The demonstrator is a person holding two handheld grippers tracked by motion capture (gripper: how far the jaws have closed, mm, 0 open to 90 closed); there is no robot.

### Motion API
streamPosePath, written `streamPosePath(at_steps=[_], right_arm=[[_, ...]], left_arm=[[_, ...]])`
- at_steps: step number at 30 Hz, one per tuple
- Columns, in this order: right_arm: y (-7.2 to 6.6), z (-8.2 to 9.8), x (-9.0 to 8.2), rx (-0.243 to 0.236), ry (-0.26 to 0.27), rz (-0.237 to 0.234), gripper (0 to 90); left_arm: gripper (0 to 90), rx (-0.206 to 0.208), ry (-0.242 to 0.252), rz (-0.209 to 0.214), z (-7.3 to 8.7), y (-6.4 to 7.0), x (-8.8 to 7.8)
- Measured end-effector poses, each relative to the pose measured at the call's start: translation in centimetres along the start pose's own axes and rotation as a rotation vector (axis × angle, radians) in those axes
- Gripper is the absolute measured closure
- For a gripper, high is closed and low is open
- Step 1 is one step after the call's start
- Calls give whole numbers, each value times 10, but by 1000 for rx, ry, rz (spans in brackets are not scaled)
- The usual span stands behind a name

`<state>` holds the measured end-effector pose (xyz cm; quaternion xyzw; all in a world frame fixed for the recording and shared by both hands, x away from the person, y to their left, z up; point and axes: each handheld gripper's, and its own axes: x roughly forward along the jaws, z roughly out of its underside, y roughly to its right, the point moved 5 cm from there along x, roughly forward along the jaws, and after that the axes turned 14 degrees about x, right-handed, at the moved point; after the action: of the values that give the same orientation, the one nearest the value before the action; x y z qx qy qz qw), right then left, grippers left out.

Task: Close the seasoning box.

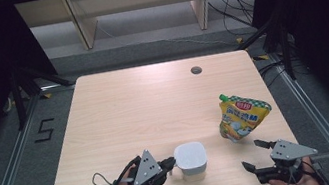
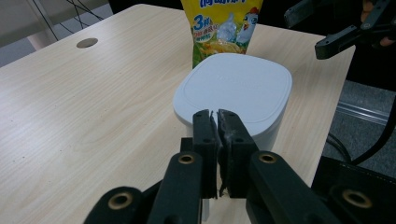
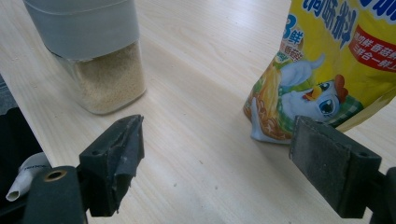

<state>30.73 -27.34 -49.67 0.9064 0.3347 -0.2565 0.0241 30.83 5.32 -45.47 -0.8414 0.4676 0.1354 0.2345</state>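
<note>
A white-lidded square container (image 1: 191, 158) stands near the table's front edge; its clear body (image 3: 102, 79) holds beige granules. My left gripper (image 1: 171, 165) lies level against the container's left side. In the left gripper view its jaws (image 2: 215, 116) stand together with only a thin slit, tips at the lid's (image 2: 238, 88) near rim; I cannot tell whether anything is pinched. A yellow seasoning pouch (image 1: 242, 117) with a green cap stands upright to the right, also in the left gripper view (image 2: 224, 28). My right gripper (image 1: 251, 154) is open, short of the pouch (image 3: 327, 70), nothing between its pads (image 3: 215, 154).
The light wooden table (image 1: 155, 109) has a round cable hole (image 1: 196, 70) at the back right. Its right edge runs close to the pouch. Cables and wooden legs lie on the floor beyond. A "5" (image 1: 44, 129) is marked on the floor at left.
</note>
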Motion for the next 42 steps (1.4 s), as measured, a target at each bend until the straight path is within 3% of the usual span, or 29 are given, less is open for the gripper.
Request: streamPosePath(at_steps=[3, 10, 18, 20, 26, 30, 32, 34, 35, 37, 38, 40, 41, 42], right_arm=[[0, 0, 0, 2, -1, 0, 190], [-1, 1, 0, 16, -6, -5, 189], [-1, 1, 0, 20, -5, -3, 189], [0, 0, 0, -2, 2, 0, 189], [-1, 1, -1, 19, -11, 6, 189], [-3, 1, -1, 39, -19, 7, 189], [-1, 1, -1, 19, -16, 7, 189], [0, 1, 1, 18, -8, 1, 189], [0, 1, 0, 14, -10, 11, 189], [0, 1, 1, 16, -7, 1, 188], [-1, 1, 1, 19, -8, 0, 188], [-1, 1, 1, 18, -10, -1, 188], [-1, 2, 1, 17, -14, -1, 188], [0, 2, 1, 9, -18, -2, 188]], left_arm=[[822, -27, 6, 0, 1, -2, -3], [752, -35, 19, -15, 3, -10, -14], [599, -67, 50, -26, 9, -16, -25], [555, -80, 35, -39, 14, -19, -30], [499, -115, 12, -56, 29, -20, -34], [452, -123, 0, -36, 38, -17, -33], [401, -105, -17, -23, 42, -16, -33], [381, -131, -30, -31, 46, -14, -34], [368, -113, -28, -23, 48, -15, -34], [337, -140, -42, -24, 53, -12, -34], [327, -124, -49, -22, 55, -12, -34], [315, -136, -55, -13, 60, -9, -34], [313, -116, -72, -16, 64, -8, -35], [308, -130, -72, -9, 66, -6, -35]])
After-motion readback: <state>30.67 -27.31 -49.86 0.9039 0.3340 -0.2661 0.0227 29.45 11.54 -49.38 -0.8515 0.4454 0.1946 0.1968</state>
